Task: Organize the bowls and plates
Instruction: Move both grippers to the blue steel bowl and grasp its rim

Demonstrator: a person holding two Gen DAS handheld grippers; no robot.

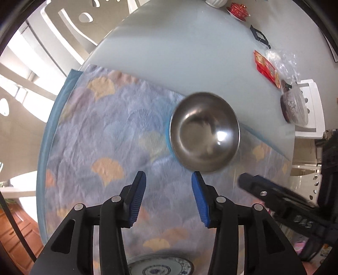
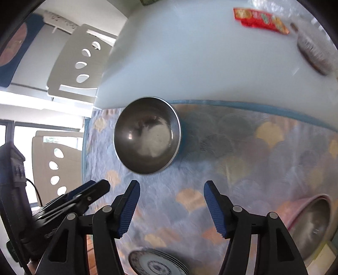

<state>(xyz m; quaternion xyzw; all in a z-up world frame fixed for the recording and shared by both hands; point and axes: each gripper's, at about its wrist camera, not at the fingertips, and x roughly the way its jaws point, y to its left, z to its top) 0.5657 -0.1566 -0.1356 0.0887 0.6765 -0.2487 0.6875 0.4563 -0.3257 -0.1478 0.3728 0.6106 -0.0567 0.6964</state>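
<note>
A steel bowl (image 1: 205, 132) with a blue outside stands upright on the patterned cloth (image 1: 109, 131), near the cloth's far edge. My left gripper (image 1: 169, 179) hangs above the cloth just short of the bowl, open, with nothing between its blue pads. In the right wrist view the same bowl (image 2: 147, 135) lies ahead of my right gripper (image 2: 172, 188), which is also open and holds nothing. A stack of blue-and-white plates (image 2: 156, 264) sits at the near edge below both grippers. A pink bowl (image 2: 312, 224) with a steel inside stands at the right.
The pale glass table (image 1: 190, 52) beyond the cloth holds a red packet (image 1: 267, 67), a dark lidded jar (image 1: 293, 107), clear plastic wrap and a red-patterned cup on a saucer (image 1: 238, 10). White chairs (image 2: 80, 61) stand around the table's far and left sides.
</note>
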